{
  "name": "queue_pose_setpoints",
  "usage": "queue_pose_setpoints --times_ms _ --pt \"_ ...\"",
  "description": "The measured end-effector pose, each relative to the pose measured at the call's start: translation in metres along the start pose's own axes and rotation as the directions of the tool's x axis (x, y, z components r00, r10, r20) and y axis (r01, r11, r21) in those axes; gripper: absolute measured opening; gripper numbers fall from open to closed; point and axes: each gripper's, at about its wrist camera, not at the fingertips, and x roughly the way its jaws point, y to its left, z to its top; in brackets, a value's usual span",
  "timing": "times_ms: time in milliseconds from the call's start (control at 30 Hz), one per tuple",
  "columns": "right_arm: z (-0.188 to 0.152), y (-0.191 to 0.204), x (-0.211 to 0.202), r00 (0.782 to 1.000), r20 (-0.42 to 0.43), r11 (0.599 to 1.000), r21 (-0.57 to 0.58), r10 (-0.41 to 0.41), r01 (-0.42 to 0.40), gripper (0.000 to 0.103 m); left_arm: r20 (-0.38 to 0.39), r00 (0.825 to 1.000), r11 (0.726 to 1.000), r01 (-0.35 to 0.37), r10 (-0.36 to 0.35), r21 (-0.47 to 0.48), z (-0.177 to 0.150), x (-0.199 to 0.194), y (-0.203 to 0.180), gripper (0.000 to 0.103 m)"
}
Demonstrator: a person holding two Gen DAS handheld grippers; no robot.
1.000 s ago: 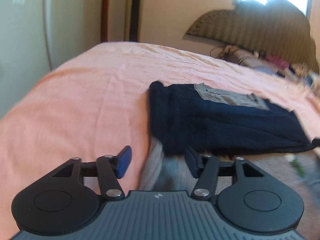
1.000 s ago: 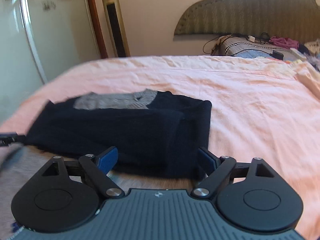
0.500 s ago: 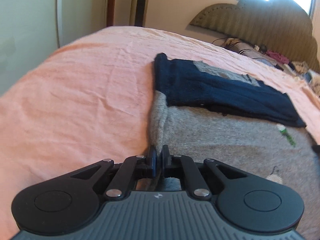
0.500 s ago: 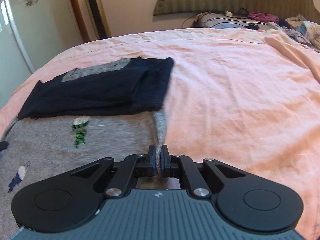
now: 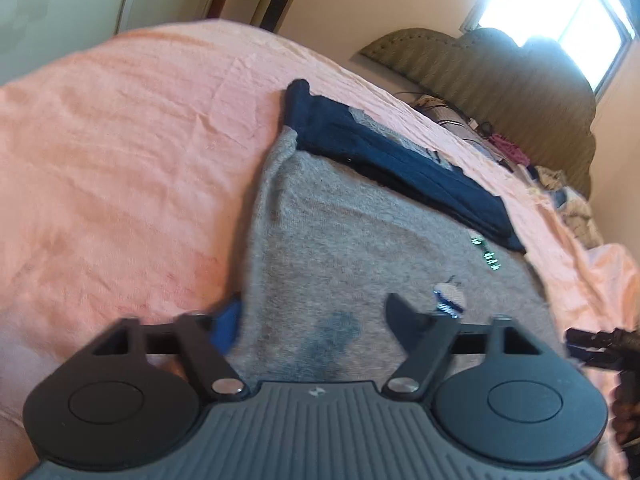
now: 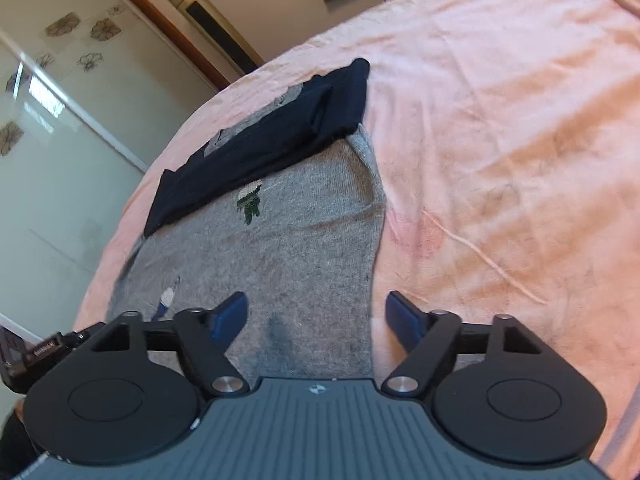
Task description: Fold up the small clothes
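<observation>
A small grey knit sweater (image 5: 360, 248) with little embroidered figures lies flat on the pink bedsheet (image 5: 120, 152). Its dark navy sleeves (image 5: 392, 164) are folded across its far end. My left gripper (image 5: 316, 320) is open and empty over the sweater's near left edge. In the right wrist view the same sweater (image 6: 288, 240) and navy sleeves (image 6: 280, 136) show, and my right gripper (image 6: 316, 312) is open and empty over the sweater's near right edge. The sweater's near hem is hidden under both gripper bodies.
A padded headboard (image 5: 500, 76) and a pile of clothes and cables (image 5: 520, 160) sit at the bed's far end. A wardrobe door (image 6: 60, 120) and a tall dark tower (image 6: 216, 24) stand at the left. Bare pink sheet (image 6: 500, 140) lies right of the sweater.
Both grippers were shut on the sweater's near corners half a second ago. Both have opened and let go, and both views have tilted.
</observation>
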Motion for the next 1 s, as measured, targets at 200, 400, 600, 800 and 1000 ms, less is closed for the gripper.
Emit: queue_pose_setpoints --times_ms 200,400,600,800,1000 --pt "-0.012 -0.019 -0.014 1.000 0.006 0.999 0.038 -0.031 0.030 0.007 -0.006 0.999 0.992 -0.044 0.045 0.116 0.010 -0.001 0.018 0.005" --pt "-0.031 -0.021 -0.029 0.994 -0.016 0.983 0.148 0.110 -0.106 0.047 -0.121 0.986 0.989 0.102 -0.115 -0.106 -0.001 -0.019 0.035 0.033" --pt "-0.053 -0.001 -0.046 0.991 -0.084 0.993 0.073 0.101 -0.095 0.043 -0.057 0.986 0.981 0.148 -0.155 -0.122 -0.037 -0.045 0.022 0.047" --pt "-0.059 -0.028 -0.061 0.999 -0.039 0.993 0.113 0.026 -0.022 0.006 -0.085 0.995 0.999 0.048 -0.049 -0.004 -0.029 -0.044 0.030 0.004" --pt "-0.079 -0.018 -0.078 0.984 -0.087 0.974 0.180 0.153 -0.136 0.065 -0.177 0.961 0.967 0.178 -0.211 -0.185 -0.044 -0.062 0.038 0.031"
